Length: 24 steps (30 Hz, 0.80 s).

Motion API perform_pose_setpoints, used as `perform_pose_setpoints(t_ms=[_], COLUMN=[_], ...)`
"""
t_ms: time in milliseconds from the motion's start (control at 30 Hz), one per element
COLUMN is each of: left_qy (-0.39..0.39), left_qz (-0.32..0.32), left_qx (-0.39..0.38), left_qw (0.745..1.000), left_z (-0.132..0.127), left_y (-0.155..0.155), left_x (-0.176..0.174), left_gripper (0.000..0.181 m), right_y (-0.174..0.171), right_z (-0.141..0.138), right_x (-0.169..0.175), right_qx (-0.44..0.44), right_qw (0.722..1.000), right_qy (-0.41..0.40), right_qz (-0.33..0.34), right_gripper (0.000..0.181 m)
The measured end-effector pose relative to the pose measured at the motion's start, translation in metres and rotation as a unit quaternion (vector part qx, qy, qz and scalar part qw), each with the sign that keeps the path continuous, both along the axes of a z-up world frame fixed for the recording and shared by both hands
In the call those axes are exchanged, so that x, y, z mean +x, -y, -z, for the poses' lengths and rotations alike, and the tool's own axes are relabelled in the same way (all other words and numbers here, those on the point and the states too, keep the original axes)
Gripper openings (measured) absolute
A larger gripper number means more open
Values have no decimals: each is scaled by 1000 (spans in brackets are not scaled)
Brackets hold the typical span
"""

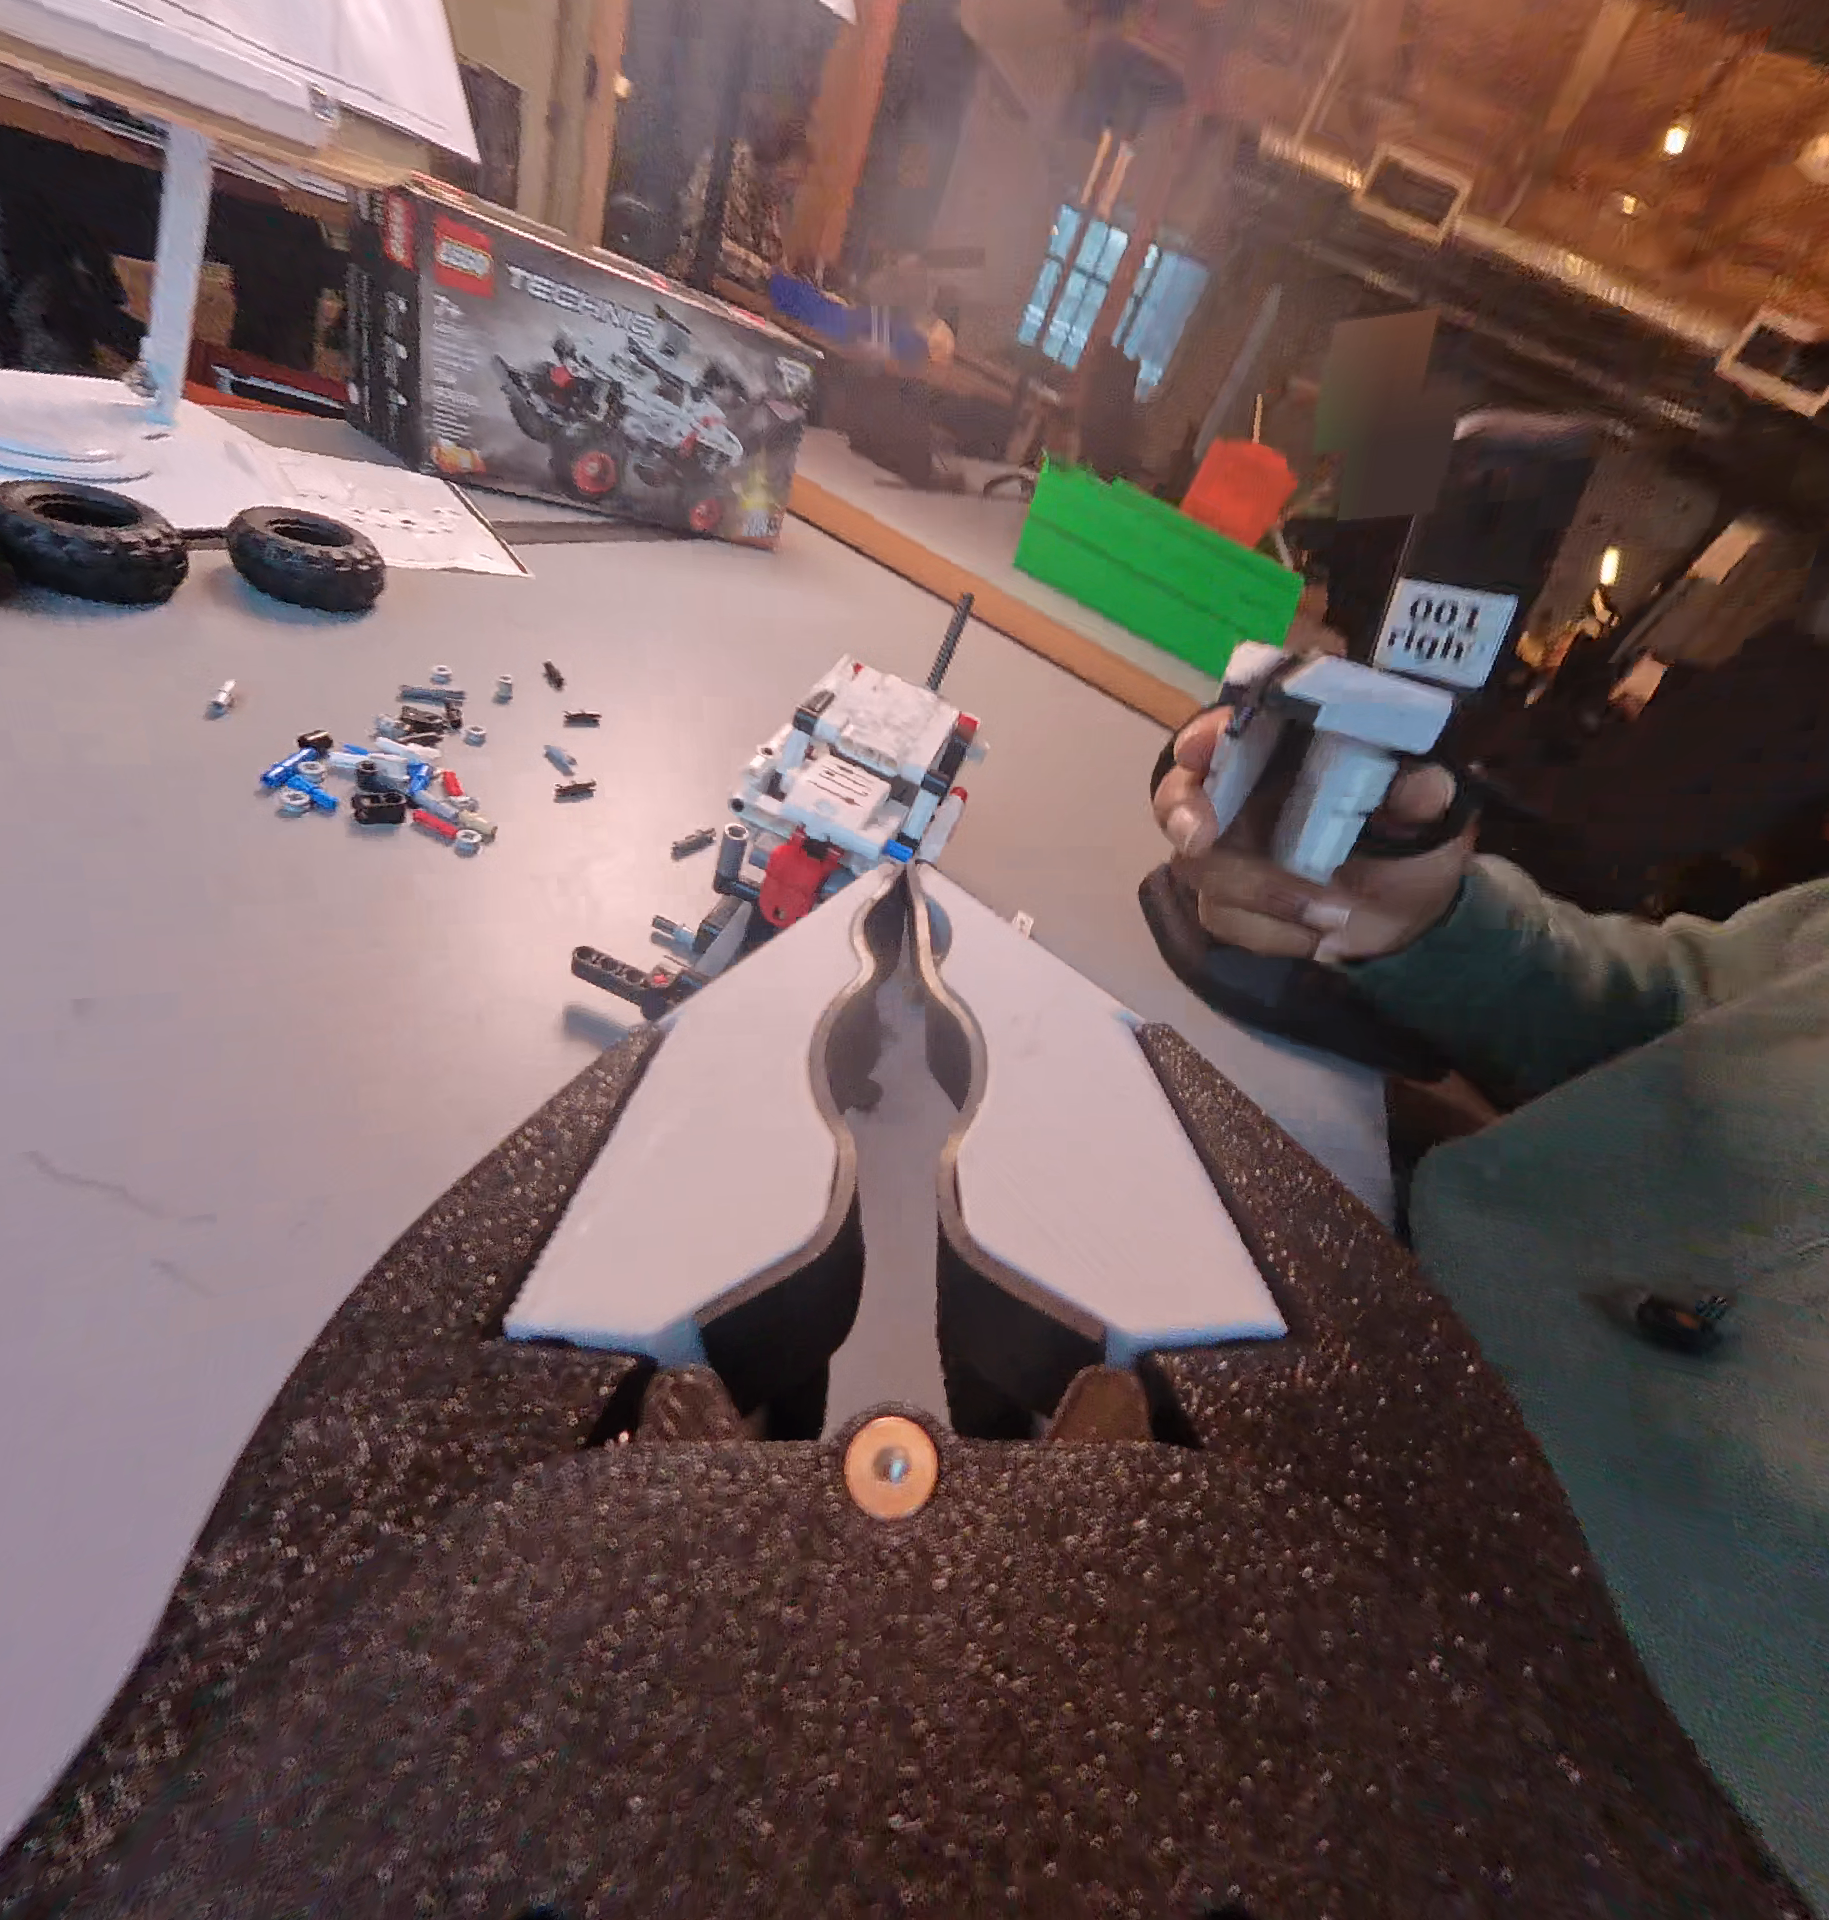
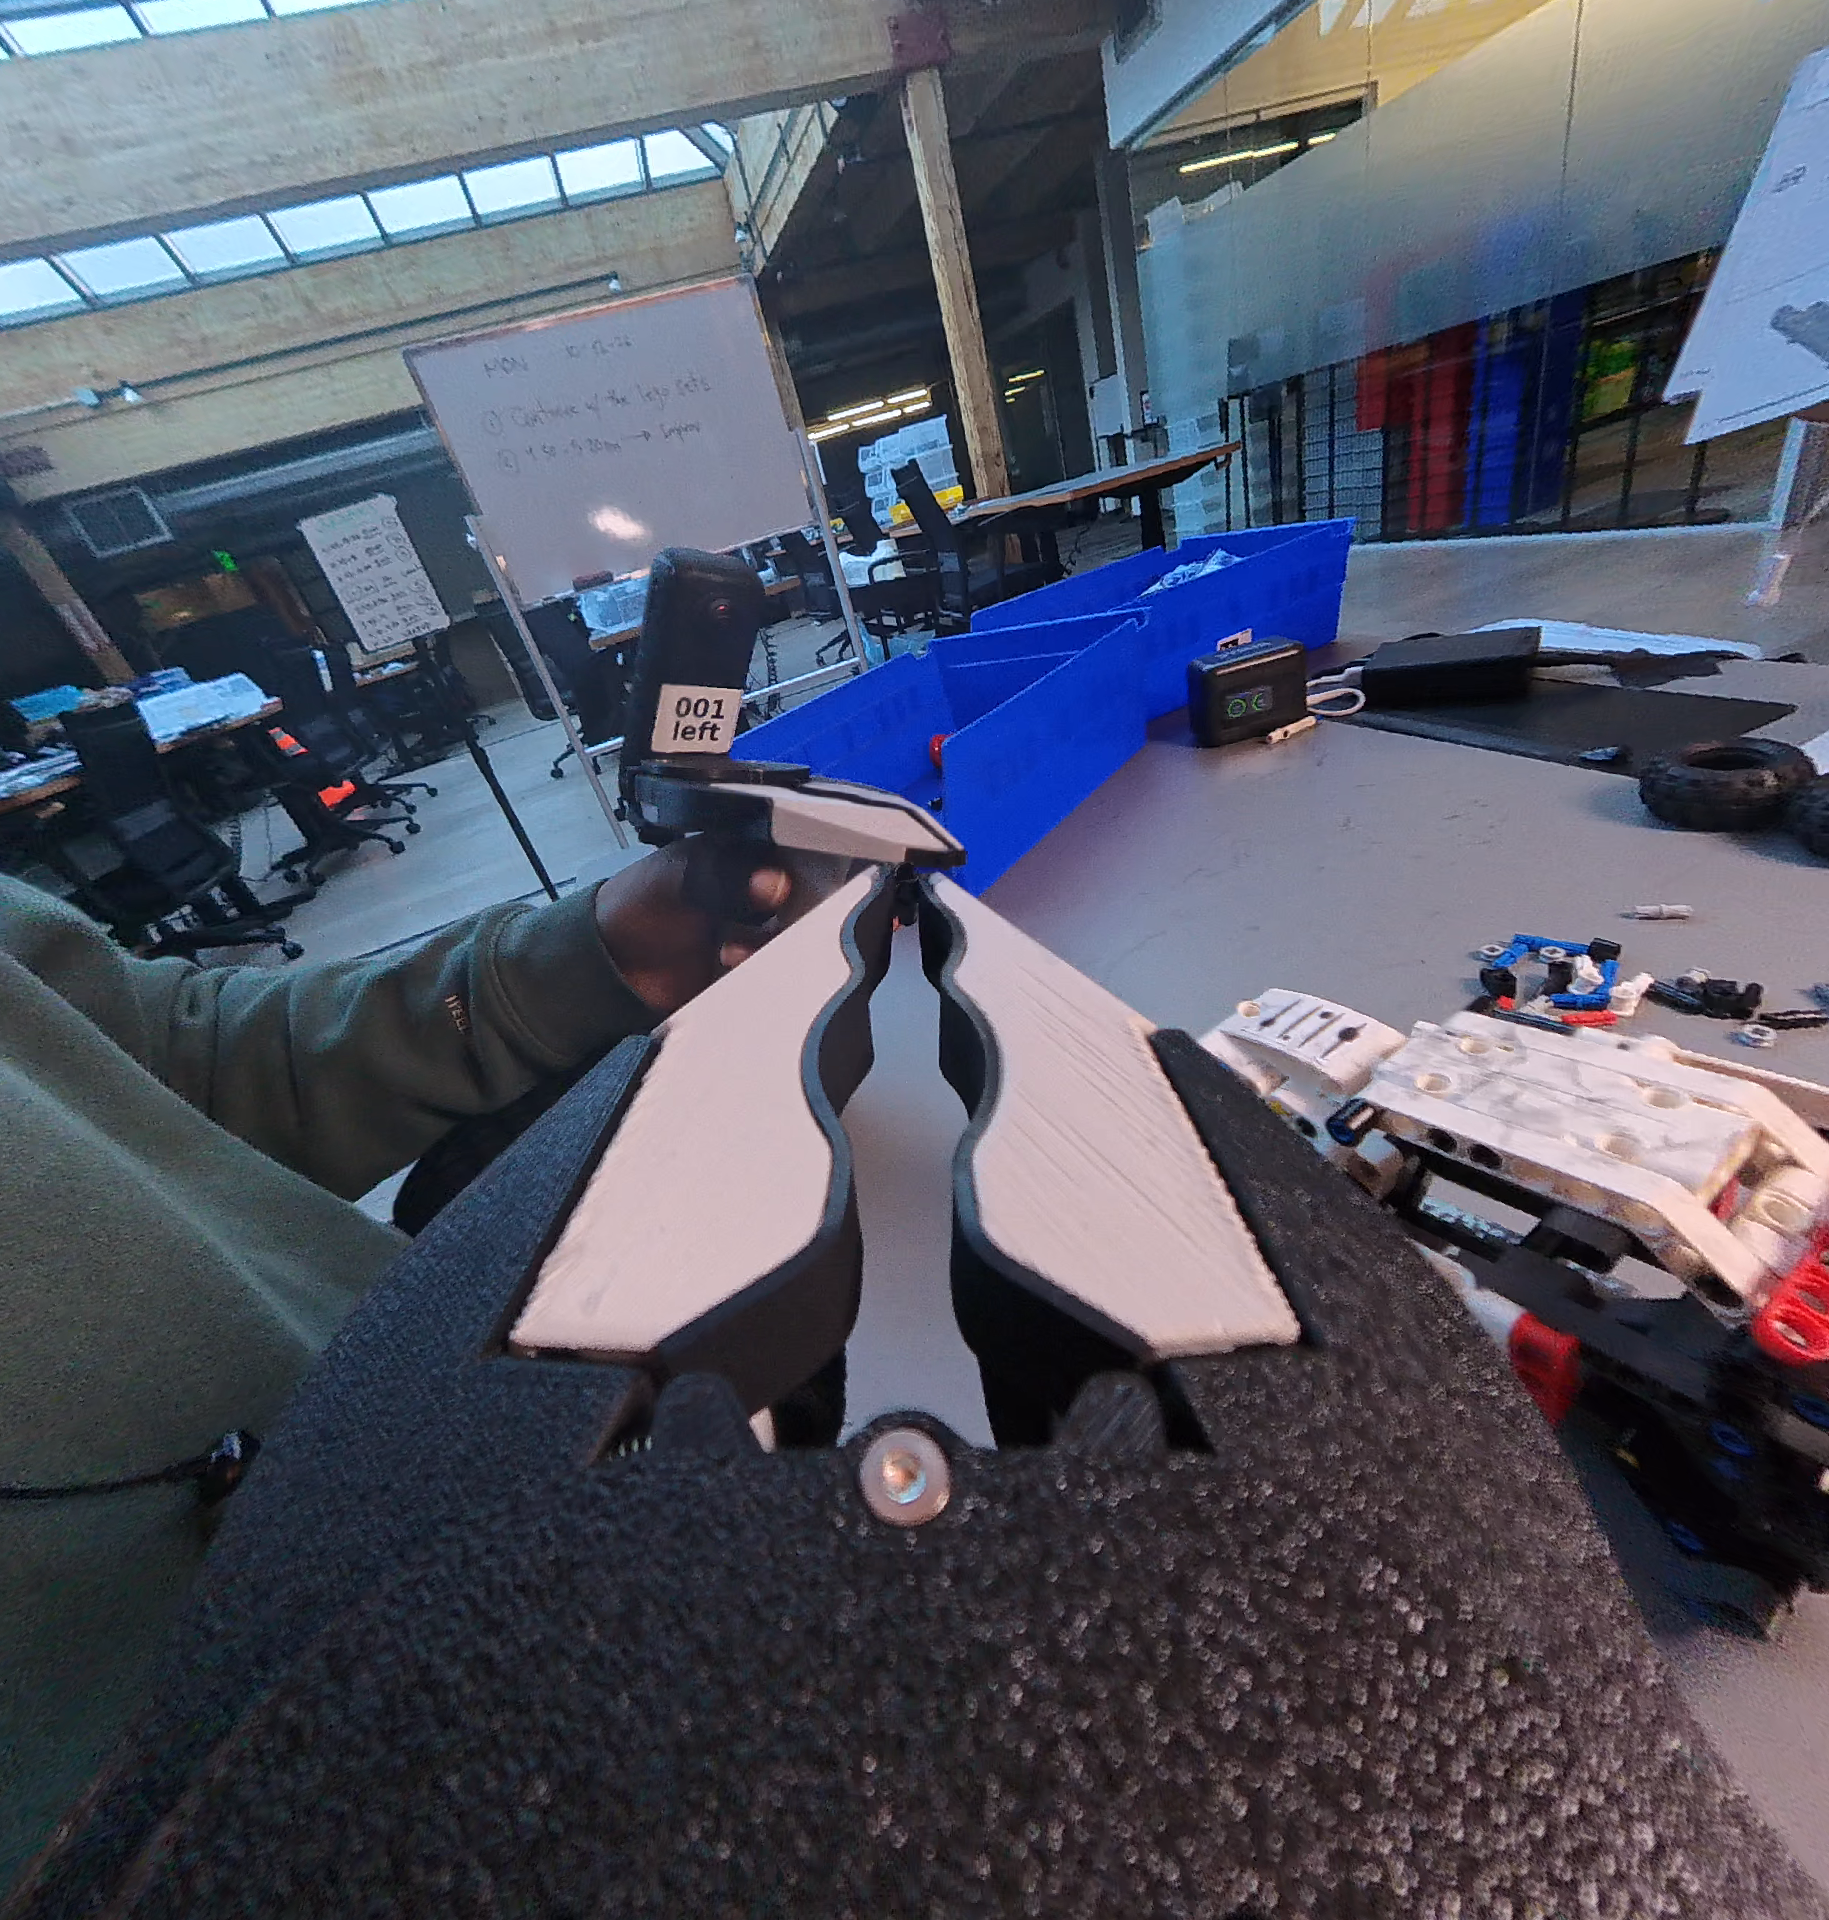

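Note:
A partly built white, black and red toy truck (image 1: 868, 769) stands on the grey table (image 1: 266, 1039). It also shows in the right wrist view (image 2: 1575, 1153). My left gripper (image 1: 905, 878) is shut, with its tips just in front of the truck's near end and nothing visible between them. My right gripper (image 2: 902, 891) is shut on a small black piece (image 2: 902, 906), held up left of the truck. The left gripper's tips (image 2: 946, 852) hang just beyond it. A hand holds the right gripper (image 1: 1305, 790) to the right of the truck.
Loose small pieces (image 1: 390, 769) lie left of the truck. Black tyres (image 1: 307, 556), a paper sheet (image 1: 349, 499) and the toy's box (image 1: 598, 384) are farther back. Blue bins (image 2: 1097, 665) and a black device (image 2: 1248, 691) stand at the table's far side. Left tips to right tips: about 10 centimetres.

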<state>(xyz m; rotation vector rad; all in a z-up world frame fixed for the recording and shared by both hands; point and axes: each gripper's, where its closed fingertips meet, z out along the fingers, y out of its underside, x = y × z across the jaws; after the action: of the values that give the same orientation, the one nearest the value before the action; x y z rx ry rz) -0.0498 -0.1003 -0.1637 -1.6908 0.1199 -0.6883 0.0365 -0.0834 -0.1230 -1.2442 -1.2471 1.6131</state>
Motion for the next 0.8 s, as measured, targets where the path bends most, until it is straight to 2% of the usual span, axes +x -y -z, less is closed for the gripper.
perform_pose_setpoints(t_ms=[200, 300, 333, 500, 567, 700, 800], left_qy=[135, 192, 188, 104, 46, -82, -113], left_qz=[-31, 45, 49, 119, 113, 54, 53], left_qx=[36, 16, 17, 75, 80, 94, 108], left_qw=[990, 980, 981, 985, 989, 991, 986], left_z=[-22, -21, -20, -36, -33, -30, -38], left_y=[5, 12, 12, 28, 26, 13, 11], left_x=[-32, -20, -18, 17, 31, 52, 67], left_gripper=[0, 0, 0, 0, 0, 0, 16], right_y=[15, 18, 18, 19, 19, 21, 24], right_z=[-2, -2, -1, 0, -3, -20, -19], right_x=[-8, -10, -10, -11, -12, -17, -20], right_qx=[20, 26, 27, 24, 9, -67, -81], right_qw=[1000, 1000, 1000, 1000, 1000, 997, 996], right_qy=[-2, -2, -2, -2, -8, -39, -37], right_qz=[-14, -14, -15, -16, -17, -19, -23], right_gripper=[4, 4, 4, 4, 4, 3, 3])
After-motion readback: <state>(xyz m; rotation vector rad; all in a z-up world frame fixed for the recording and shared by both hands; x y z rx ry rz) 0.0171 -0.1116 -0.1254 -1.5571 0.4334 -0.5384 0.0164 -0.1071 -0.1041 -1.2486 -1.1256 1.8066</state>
